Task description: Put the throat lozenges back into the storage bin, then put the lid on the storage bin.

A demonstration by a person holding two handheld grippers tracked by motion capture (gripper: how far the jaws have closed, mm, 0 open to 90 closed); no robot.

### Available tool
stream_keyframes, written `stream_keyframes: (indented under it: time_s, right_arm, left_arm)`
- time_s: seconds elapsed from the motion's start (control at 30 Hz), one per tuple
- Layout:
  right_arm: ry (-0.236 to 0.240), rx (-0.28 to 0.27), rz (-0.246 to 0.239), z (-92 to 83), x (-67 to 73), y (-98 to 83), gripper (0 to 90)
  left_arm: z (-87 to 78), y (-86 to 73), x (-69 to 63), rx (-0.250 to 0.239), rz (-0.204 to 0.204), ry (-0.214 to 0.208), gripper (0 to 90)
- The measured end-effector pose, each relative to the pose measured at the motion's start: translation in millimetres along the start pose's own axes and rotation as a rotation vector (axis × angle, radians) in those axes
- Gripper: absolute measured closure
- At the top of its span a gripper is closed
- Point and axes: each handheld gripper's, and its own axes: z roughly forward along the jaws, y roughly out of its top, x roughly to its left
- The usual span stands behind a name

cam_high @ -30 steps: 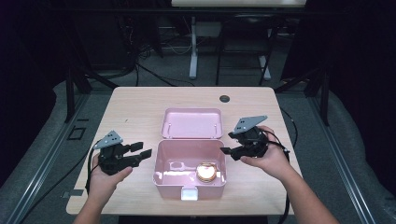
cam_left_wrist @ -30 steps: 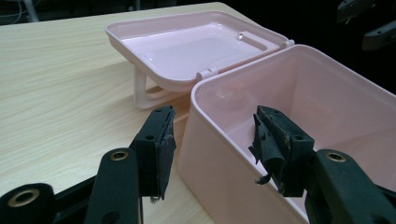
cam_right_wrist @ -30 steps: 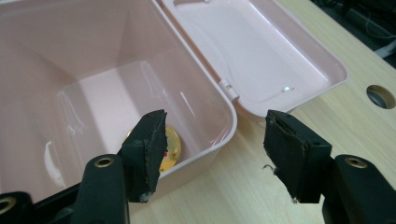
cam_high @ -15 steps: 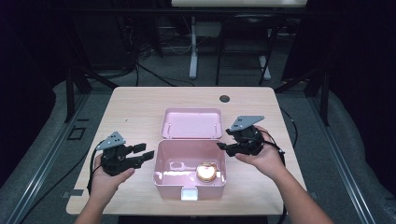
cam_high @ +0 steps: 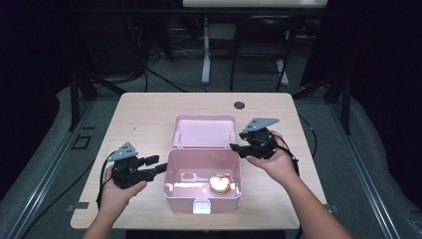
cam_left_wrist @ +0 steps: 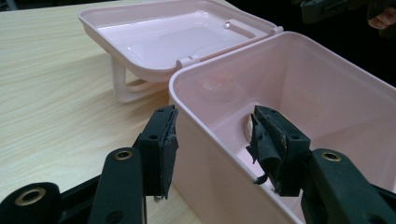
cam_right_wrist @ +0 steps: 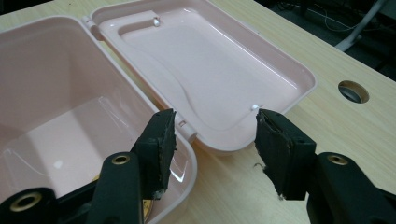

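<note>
A pink plastic box (cam_high: 179, 198) stands open mid-table, its lid (cam_high: 204, 130) folded back flat behind it. A round golden thing (cam_high: 219, 183) lies on the box floor at the right. My left gripper (cam_high: 160, 164) is open at the box's left side. In the left gripper view (cam_left_wrist: 215, 121) its jaws straddle the box wall (cam_left_wrist: 219, 177), one outside and one inside, without pressing on it. My right gripper (cam_high: 235, 148) is open at the box's rear right corner. Its jaws have just been closing, and in the right gripper view (cam_right_wrist: 212, 121) the lid's corner (cam_right_wrist: 219, 140) lies between and beyond them, untouched.
The light wooden table (cam_high: 149, 114) has a round cable hole (cam_high: 239, 105) behind the lid. A white latch (cam_high: 201, 206) sticks out from the box front near the table's front edge. Dark floor, cables and desk legs lie beyond the table.
My right gripper has moved left and slightly down, toward the box's rear right corner, and its jaws stand narrower. The left gripper has stayed at the box's left wall.
</note>
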Motion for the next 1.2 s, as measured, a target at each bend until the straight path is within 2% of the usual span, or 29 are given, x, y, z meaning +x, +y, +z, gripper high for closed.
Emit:
stream_keyframes:
  time_s: [0.13,0.3,0.43,0.73,0.8,1.1,1.2]
  right_arm:
    - [-0.021,-0.006,0.010,3.1,-3.5,0.1,48.4]
    - [-0.038,-0.053,0.061,4.7,-12.1,2.4,50.3]
    - [-0.067,-0.063,0.094,9.2,-19.4,4.1,51.3]
    - [-0.097,-0.037,0.146,29.5,-31.2,5.0,50.2]
    - [-0.113,-0.033,0.148,33.8,-33.4,5.3,50.2]
    - [-0.124,-0.002,0.157,50.0,-36.8,9.8,51.2]
    - [-0.135,-0.008,0.178,54.9,-37.9,11.9,52.4]
  left_arm:
    - [-1.1,-0.4,1.1,-0.006,-0.004,0.000,51.5]
    - [-2.7,0.2,0.6,-0.016,-0.007,-0.003,52.6]
    - [-3.0,0.5,-1.0,-0.015,-0.008,-0.014,54.0]
    - [0.9,-2.0,-1.9,-0.006,-0.012,-0.019,55.1]
    - [1.3,-2.5,-1.8,-0.008,-0.015,-0.016,55.6]
    - [4.2,-3.9,-1.6,-0.002,-0.019,-0.021,57.5]
    - [5.3,-5.5,-2.0,-0.008,-0.024,-0.022,57.4]
